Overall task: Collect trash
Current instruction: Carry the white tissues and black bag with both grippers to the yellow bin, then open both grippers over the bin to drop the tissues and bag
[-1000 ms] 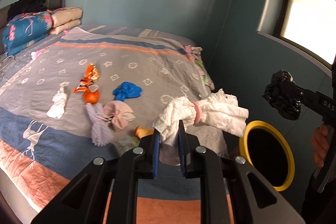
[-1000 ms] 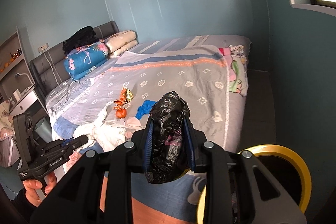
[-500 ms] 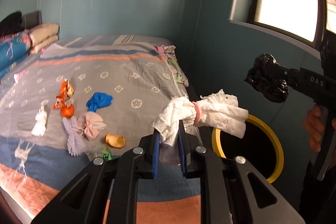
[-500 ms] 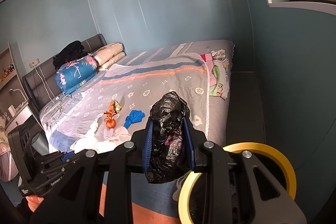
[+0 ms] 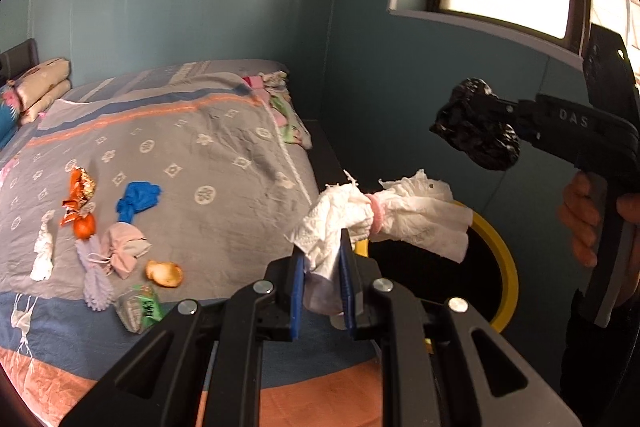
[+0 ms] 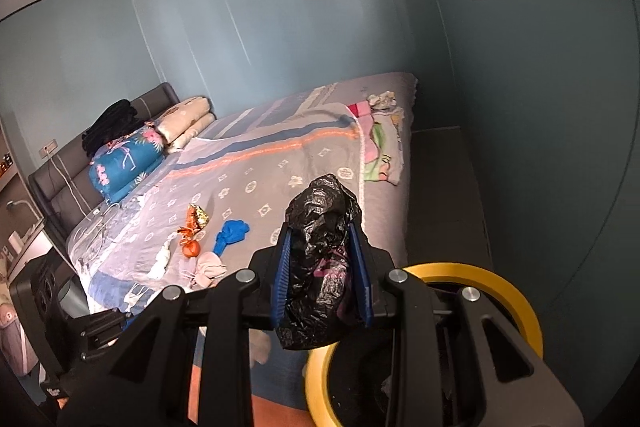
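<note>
The left gripper (image 5: 322, 287) is clamped on a white tissue bundle (image 5: 384, 219), its blue pads pressing the lower end of the paper. The bundle rises from between the fingers and spreads to the right, cinched in the middle by a pink band (image 5: 376, 214); its loose end hangs in front of the bin's dark mouth. The right gripper (image 6: 322, 275) grips a crumpled black plastic bag (image 6: 322, 267) that fills the gap between its blue pads and bulges above and below them. In the left wrist view that same bag (image 5: 476, 135) is held out in the air, up and to the right of the tissue bundle and clear of it, with a person's hand (image 5: 596, 223) on the handle.

The bed (image 5: 208, 163), under a grey patterned cover with blue and orange bands, fills the left of both views. The bin with a yellow rim (image 6: 516, 291) stands on the floor just beside the bed's near corner, directly below and ahead of the right gripper's load.

On the cover lie further scraps, well apart from both grippers: a blue glove (image 5: 138, 201), a pale pink pouch (image 5: 126, 247), an orange foil wrapper (image 5: 78, 195), an orange fruit (image 5: 85, 225), a white twisted tissue (image 5: 43, 253), a lilac paper fan (image 5: 96, 281), a green packet (image 5: 140, 309) and a brownish peel (image 5: 164, 273).
</note>
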`<state>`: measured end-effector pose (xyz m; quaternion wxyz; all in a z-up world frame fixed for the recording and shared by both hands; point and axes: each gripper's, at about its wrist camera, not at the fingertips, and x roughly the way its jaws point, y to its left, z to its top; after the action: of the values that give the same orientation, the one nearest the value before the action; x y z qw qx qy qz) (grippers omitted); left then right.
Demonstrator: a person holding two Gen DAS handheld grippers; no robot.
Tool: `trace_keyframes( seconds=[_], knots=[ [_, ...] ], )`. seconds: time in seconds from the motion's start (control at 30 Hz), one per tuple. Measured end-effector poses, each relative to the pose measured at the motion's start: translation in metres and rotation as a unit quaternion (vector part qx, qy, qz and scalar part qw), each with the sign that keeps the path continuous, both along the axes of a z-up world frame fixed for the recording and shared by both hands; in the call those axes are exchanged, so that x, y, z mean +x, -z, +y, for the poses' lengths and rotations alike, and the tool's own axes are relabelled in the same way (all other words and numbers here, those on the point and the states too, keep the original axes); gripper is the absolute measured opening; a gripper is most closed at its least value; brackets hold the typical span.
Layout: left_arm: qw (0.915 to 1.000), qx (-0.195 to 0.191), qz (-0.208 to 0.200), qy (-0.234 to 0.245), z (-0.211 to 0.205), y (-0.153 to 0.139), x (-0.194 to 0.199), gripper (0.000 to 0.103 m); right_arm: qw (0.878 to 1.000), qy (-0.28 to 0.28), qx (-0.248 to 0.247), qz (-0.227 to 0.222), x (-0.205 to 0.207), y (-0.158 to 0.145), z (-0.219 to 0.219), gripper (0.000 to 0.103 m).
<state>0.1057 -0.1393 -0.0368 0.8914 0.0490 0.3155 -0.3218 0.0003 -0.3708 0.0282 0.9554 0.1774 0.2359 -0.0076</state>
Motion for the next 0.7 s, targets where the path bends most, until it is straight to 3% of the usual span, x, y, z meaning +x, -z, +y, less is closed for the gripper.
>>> trace_keyframes(
  seconds=[0.7],
  knots=[
    [0.9932,0.054,0.042,0.094,-0.09,0.041,-0.008,0.015,0.998,0.027,0.051,0.031,0.0,0.042,-0.052,0.028]
  ],
)
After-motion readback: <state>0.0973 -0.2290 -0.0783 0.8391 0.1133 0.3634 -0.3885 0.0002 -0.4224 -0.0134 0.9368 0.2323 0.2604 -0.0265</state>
